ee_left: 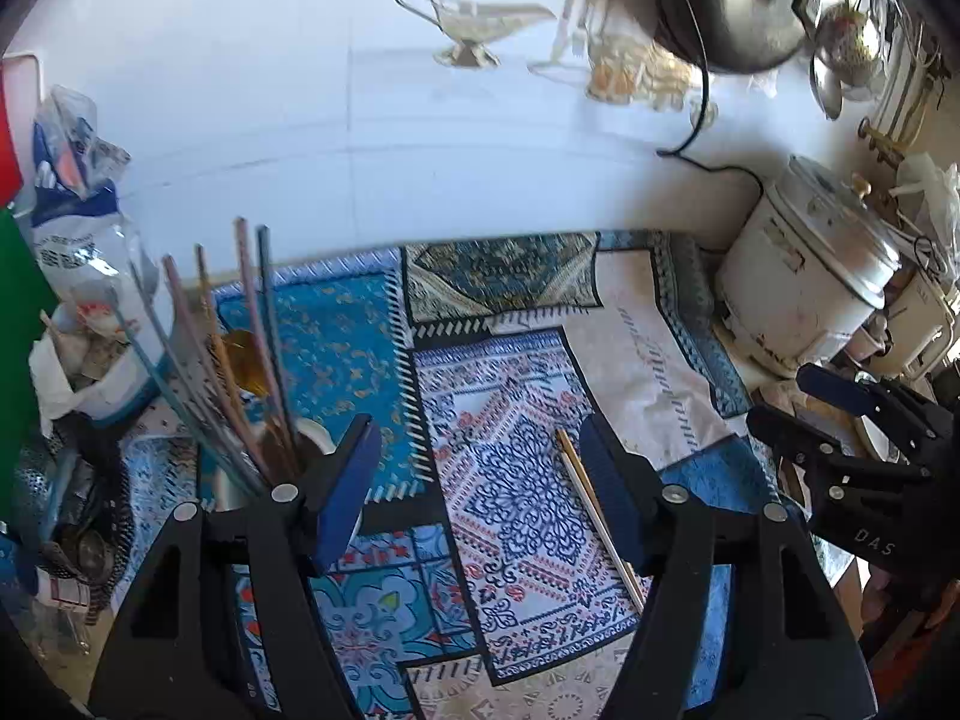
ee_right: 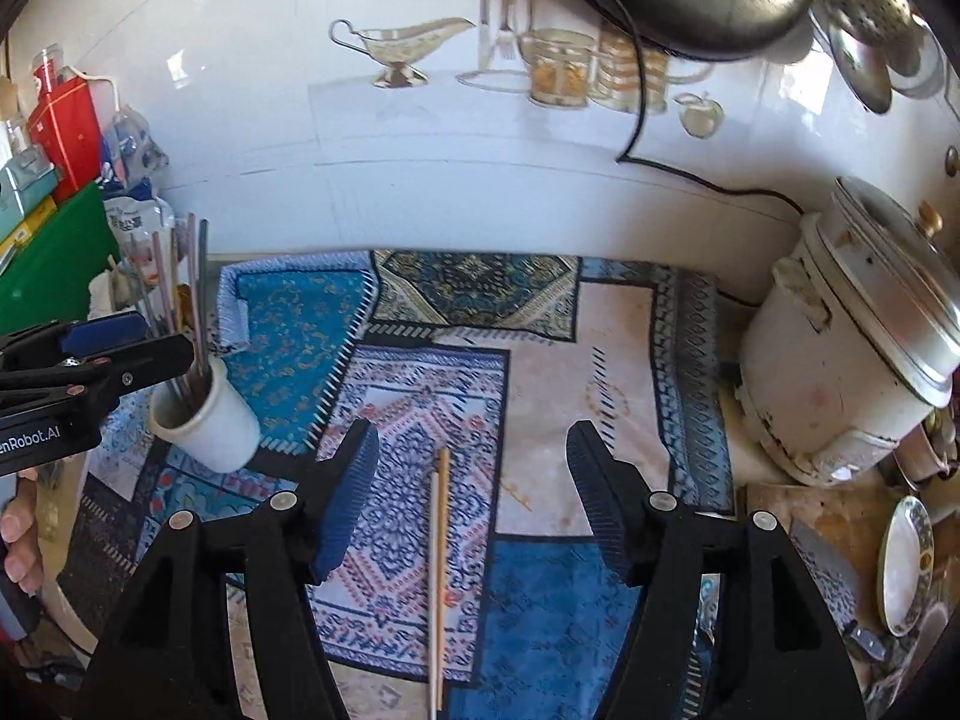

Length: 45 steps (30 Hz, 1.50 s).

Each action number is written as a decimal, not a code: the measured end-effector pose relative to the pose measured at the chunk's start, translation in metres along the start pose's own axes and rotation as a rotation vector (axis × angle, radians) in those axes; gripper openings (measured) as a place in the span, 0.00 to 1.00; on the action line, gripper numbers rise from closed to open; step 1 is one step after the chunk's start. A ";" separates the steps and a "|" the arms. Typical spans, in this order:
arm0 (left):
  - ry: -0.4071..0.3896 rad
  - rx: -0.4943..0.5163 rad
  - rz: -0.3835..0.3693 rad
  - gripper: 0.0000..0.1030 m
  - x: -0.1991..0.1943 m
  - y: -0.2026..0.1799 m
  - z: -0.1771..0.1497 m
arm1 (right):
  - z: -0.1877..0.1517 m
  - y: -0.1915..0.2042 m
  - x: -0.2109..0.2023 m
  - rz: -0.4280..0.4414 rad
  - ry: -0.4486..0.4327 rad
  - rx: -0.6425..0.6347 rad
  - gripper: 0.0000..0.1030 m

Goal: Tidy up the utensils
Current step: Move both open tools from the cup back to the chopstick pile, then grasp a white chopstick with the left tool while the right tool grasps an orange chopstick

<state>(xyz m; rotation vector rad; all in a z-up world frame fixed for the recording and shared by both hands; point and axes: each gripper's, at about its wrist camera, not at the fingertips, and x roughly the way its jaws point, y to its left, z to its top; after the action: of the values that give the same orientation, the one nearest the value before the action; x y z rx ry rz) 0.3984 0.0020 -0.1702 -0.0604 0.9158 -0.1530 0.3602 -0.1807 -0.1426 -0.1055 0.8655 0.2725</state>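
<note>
A pair of tan wooden chopsticks (ee_right: pixel 439 570) lies side by side on the patterned cloth (ee_right: pixel 540 420), between the fingers of my right gripper (ee_right: pixel 474 498), which is open and empty above them. In the left wrist view the chopsticks (ee_left: pixel 591 498) lie beside the right finger of my left gripper (ee_left: pixel 480 492), also open and empty. A white cup (ee_right: pixel 207 420) holding several coloured chopsticks (ee_right: pixel 195 300) stands at the left, and shows in the left wrist view (ee_left: pixel 312 438) just behind the left finger. The left gripper (ee_right: pixel 90 360) also shows at the left edge of the right wrist view.
A white rice cooker (ee_right: pixel 852 348) stands at the right with its black cord (ee_right: pixel 690 174) along the tiled wall. Bags and boxes (ee_right: pixel 66 180) crowd the left. A plate (ee_right: pixel 906 564) lies at the right. Pots and ladles (ee_right: pixel 864 48) hang above.
</note>
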 end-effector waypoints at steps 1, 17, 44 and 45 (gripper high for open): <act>0.032 0.006 -0.006 0.66 0.011 -0.007 -0.004 | -0.005 -0.008 0.002 -0.006 0.014 0.010 0.60; 0.397 0.040 -0.003 0.66 0.144 -0.075 -0.081 | -0.069 -0.076 0.035 0.010 0.182 0.112 0.60; 0.374 0.065 0.042 0.05 0.173 -0.059 -0.080 | -0.077 -0.072 0.061 0.081 0.237 0.124 0.60; 0.378 0.065 0.038 0.05 0.170 -0.053 -0.082 | -0.076 -0.065 0.066 0.092 0.244 0.108 0.60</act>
<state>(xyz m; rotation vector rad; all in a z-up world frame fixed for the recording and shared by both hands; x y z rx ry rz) 0.4297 -0.0764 -0.3471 0.0486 1.2872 -0.1614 0.3634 -0.2452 -0.2434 0.0020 1.1278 0.3027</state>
